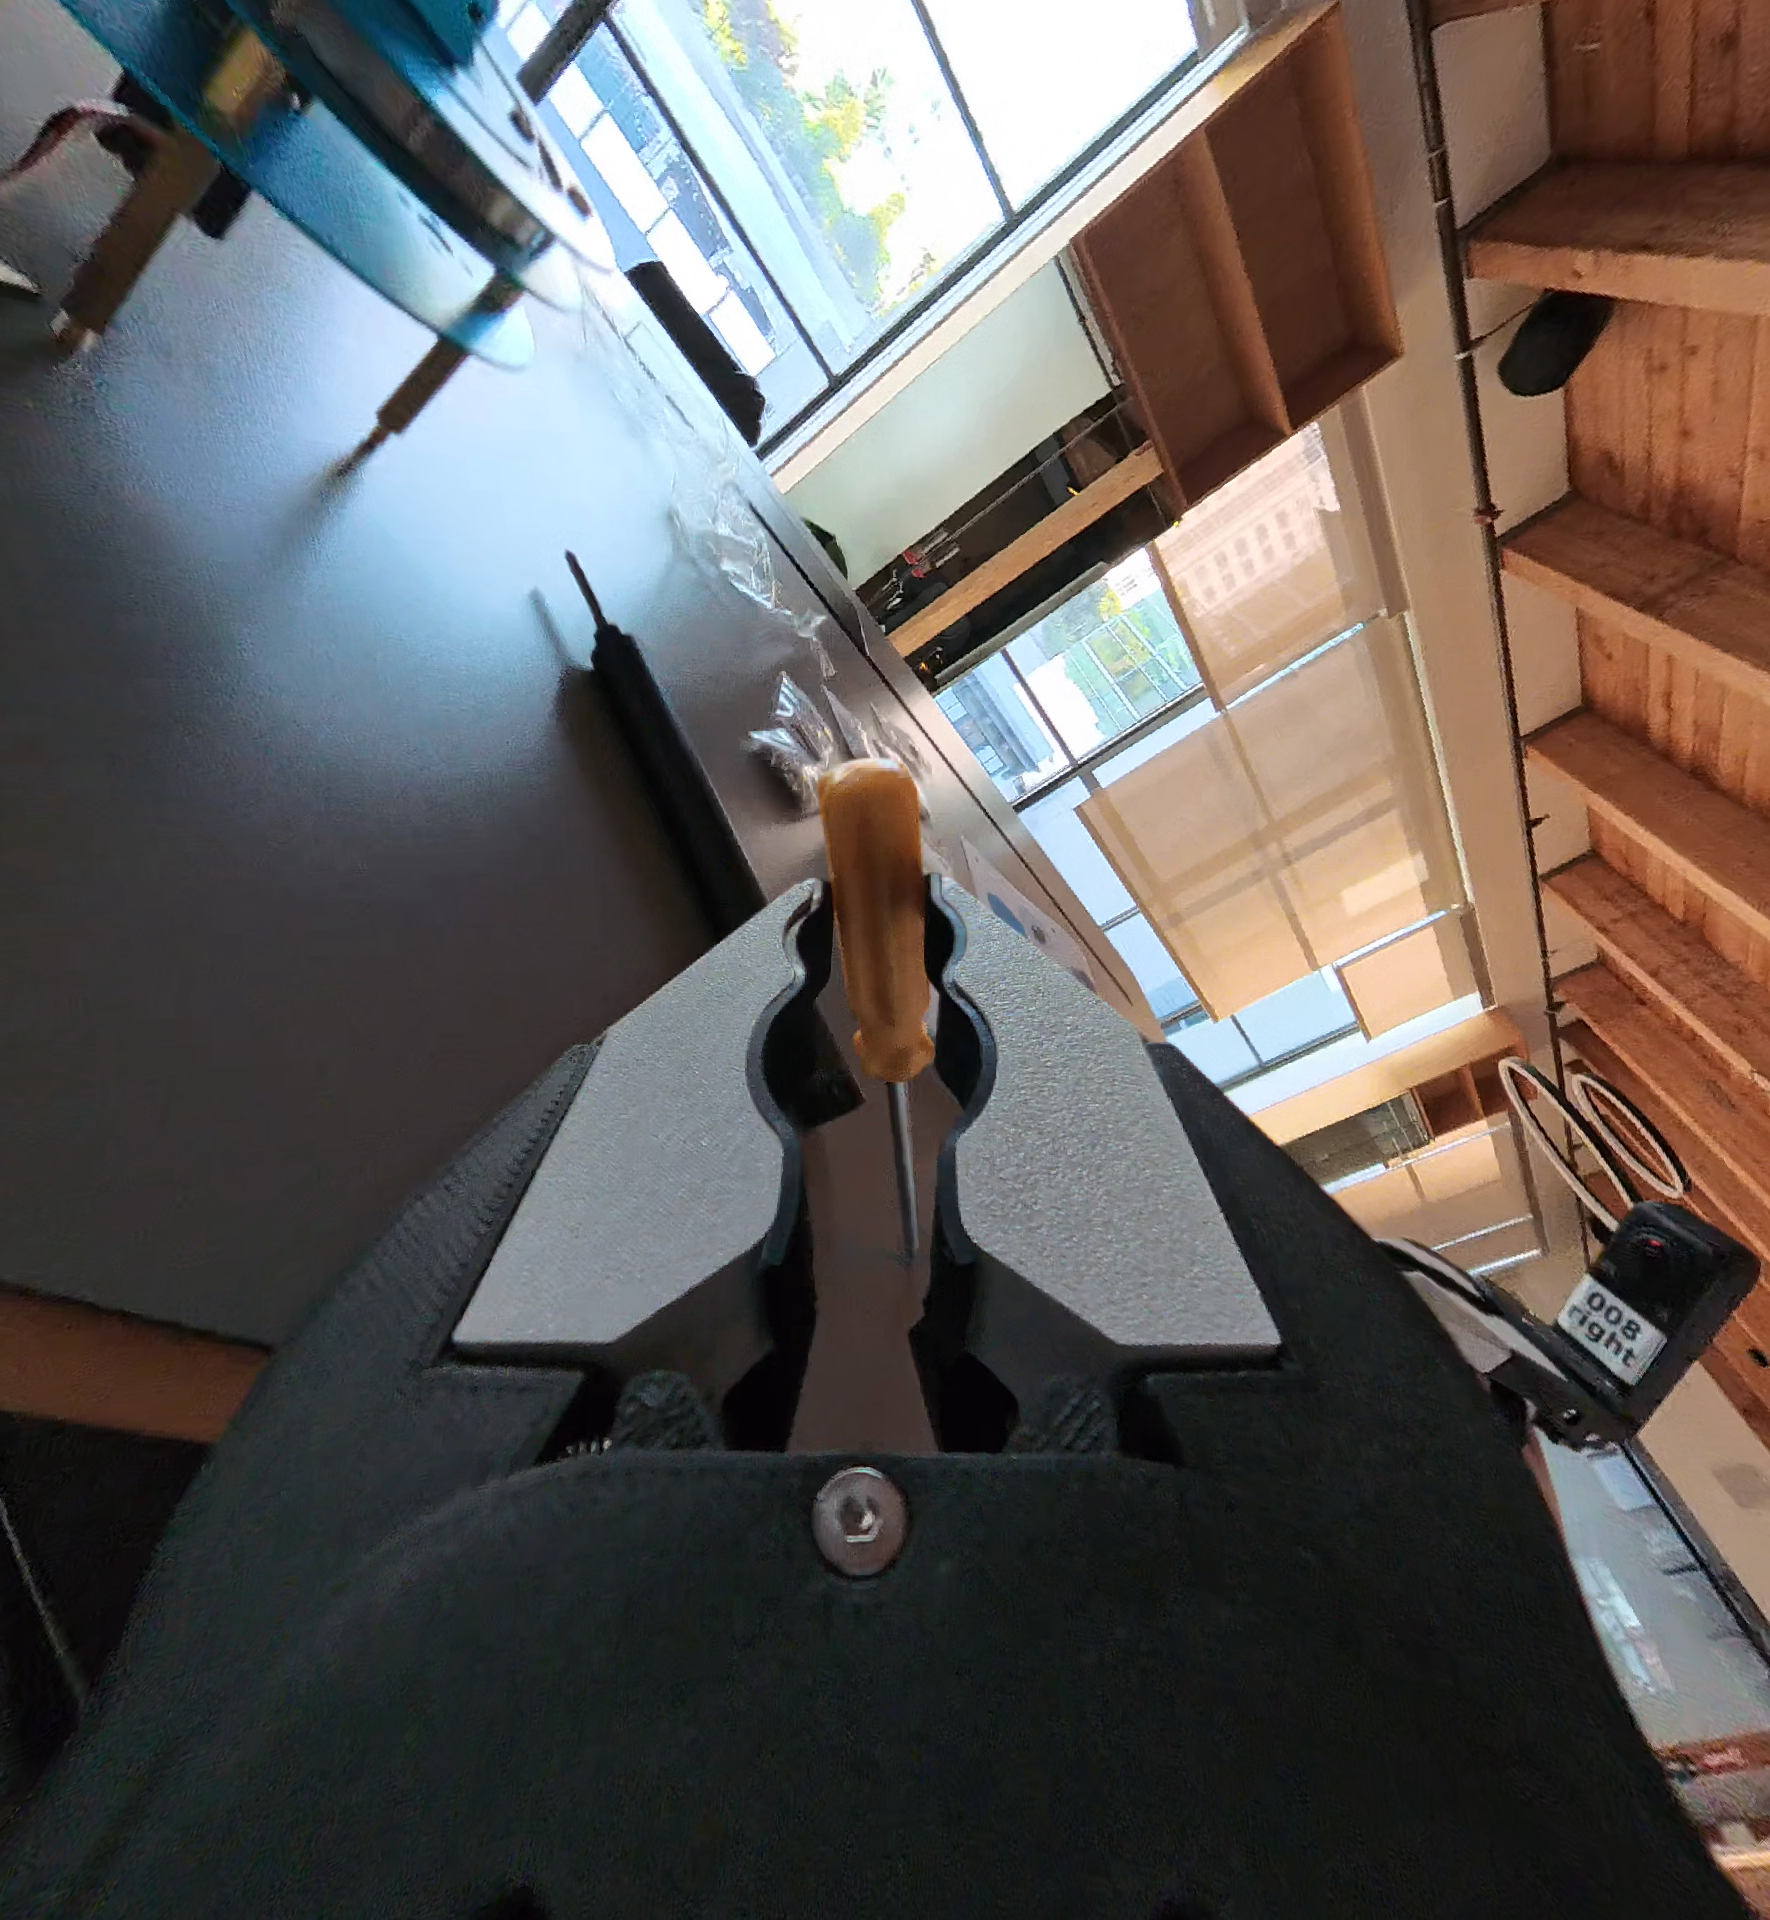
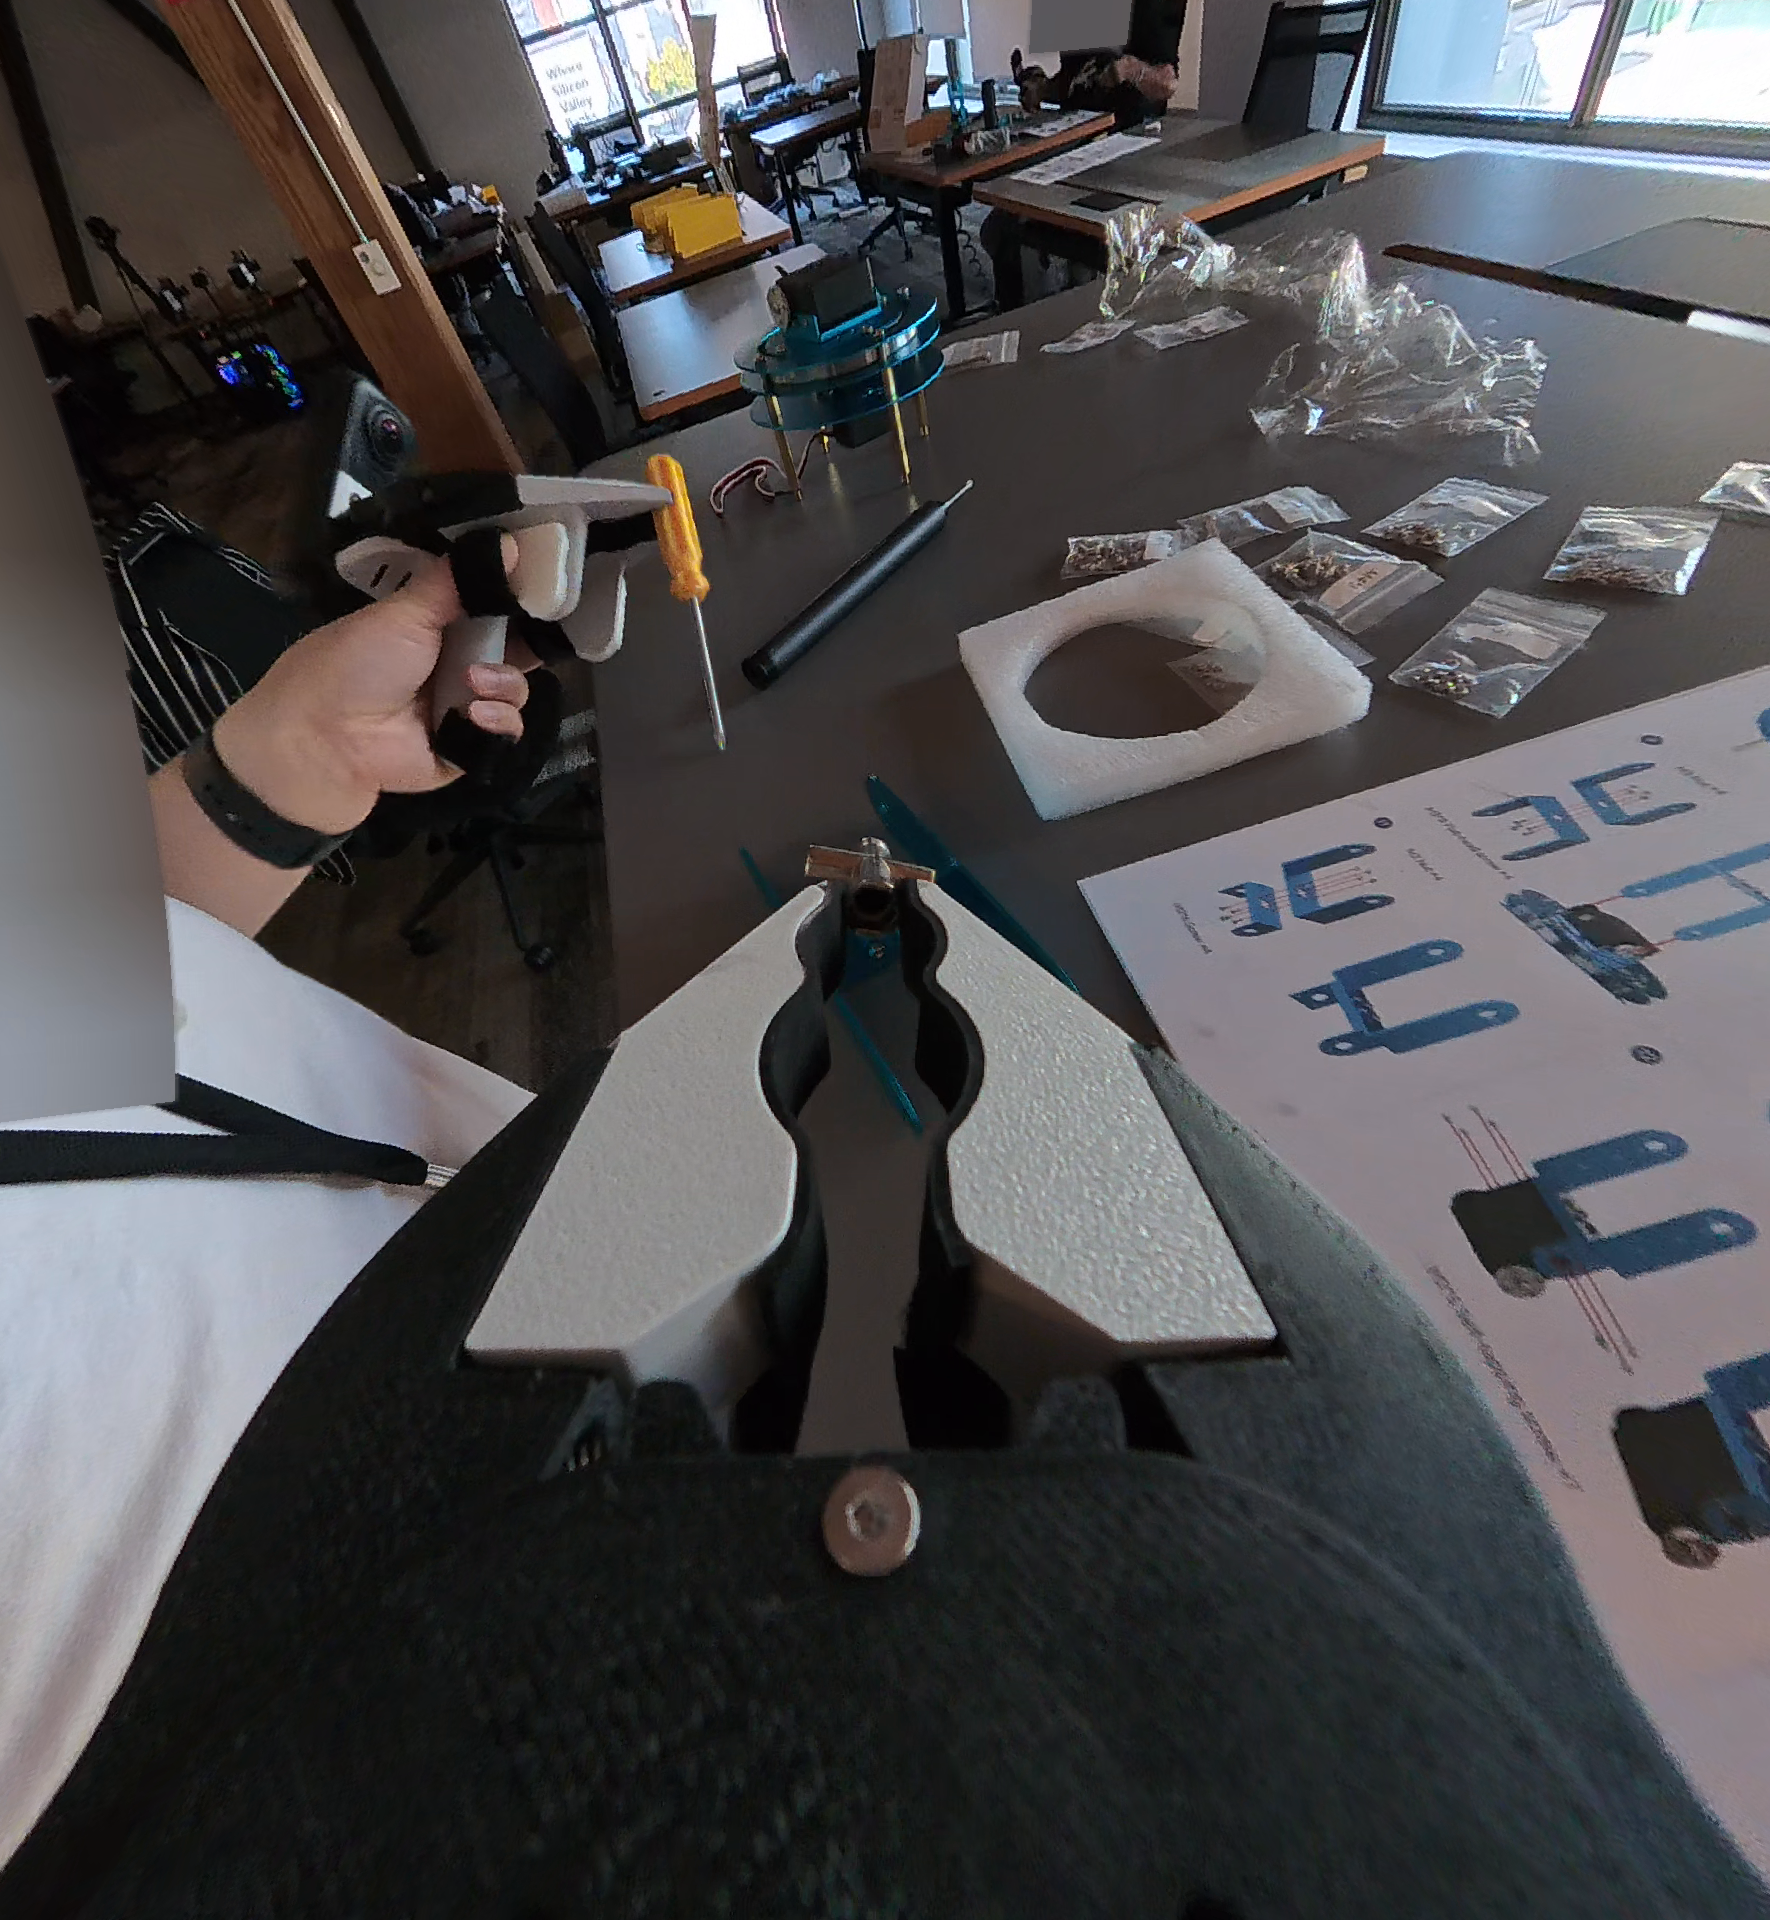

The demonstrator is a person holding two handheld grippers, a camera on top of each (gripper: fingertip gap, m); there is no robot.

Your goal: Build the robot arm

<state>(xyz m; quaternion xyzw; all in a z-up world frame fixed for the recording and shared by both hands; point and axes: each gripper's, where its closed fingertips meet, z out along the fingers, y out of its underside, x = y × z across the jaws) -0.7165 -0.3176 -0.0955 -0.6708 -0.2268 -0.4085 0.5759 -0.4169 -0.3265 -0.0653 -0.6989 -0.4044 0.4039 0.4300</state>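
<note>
The dark table carries an instruction sheet at 3 o'clock and a foam frame at 1 o'clock. The left gripper is clenched on an orange screwdriver, shaft pointing down. The right gripper grips a small brass-and-blue part at 12 o'clock.

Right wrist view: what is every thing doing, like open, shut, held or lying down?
Left claw: shut on the orange-handled screwdriver.
Orange-handled screwdriver: held in the air, tip down.
Right claw: shut on a blue metal bracket.
Blue metal bracket: held.
Black cylinder tool: lying flat.
White foam square: lying flat.
</note>
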